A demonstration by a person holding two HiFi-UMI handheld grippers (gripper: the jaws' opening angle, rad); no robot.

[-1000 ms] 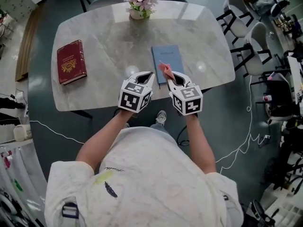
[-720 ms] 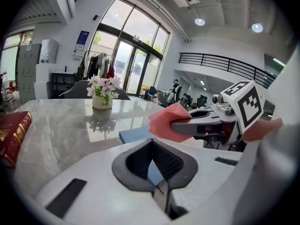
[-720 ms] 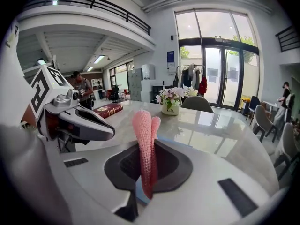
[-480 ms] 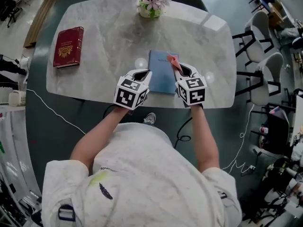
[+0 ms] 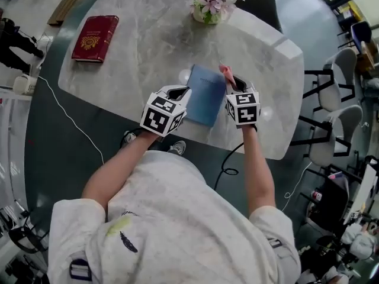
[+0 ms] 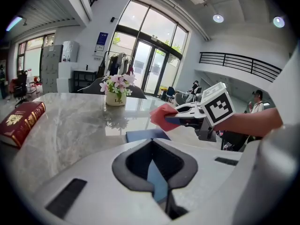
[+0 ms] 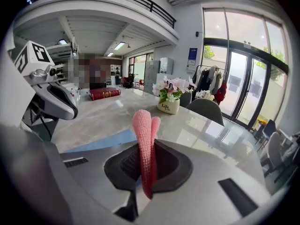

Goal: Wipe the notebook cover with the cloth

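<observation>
The blue notebook (image 5: 206, 94) lies flat on the marble table (image 5: 136, 58), between my two grippers. My right gripper (image 5: 233, 83) is shut on a folded pink cloth (image 5: 225, 71), which sticks up past its tips at the notebook's right edge; the cloth (image 7: 144, 135) stands upright between its pads. My left gripper (image 5: 185, 90) has its tips together at the notebook's left edge, holding nothing. In the left gripper view the notebook (image 6: 145, 135) shows just beyond the tips, with the right gripper (image 6: 174, 119) and the cloth (image 6: 162, 116) hovering above it. I cannot tell whether either gripper touches the cover.
A red book (image 5: 95, 37) lies at the table's far left. A pot of pink flowers (image 5: 212, 6) stands at the far edge, behind the notebook. Chairs (image 5: 331, 87) stand to the right, and a cable (image 5: 65, 114) trails over the floor on the left.
Both grippers have moved forward along the notebook's sides. The cloth has gone from over the notebook's near right part to its far right edge. My head view has shifted.
</observation>
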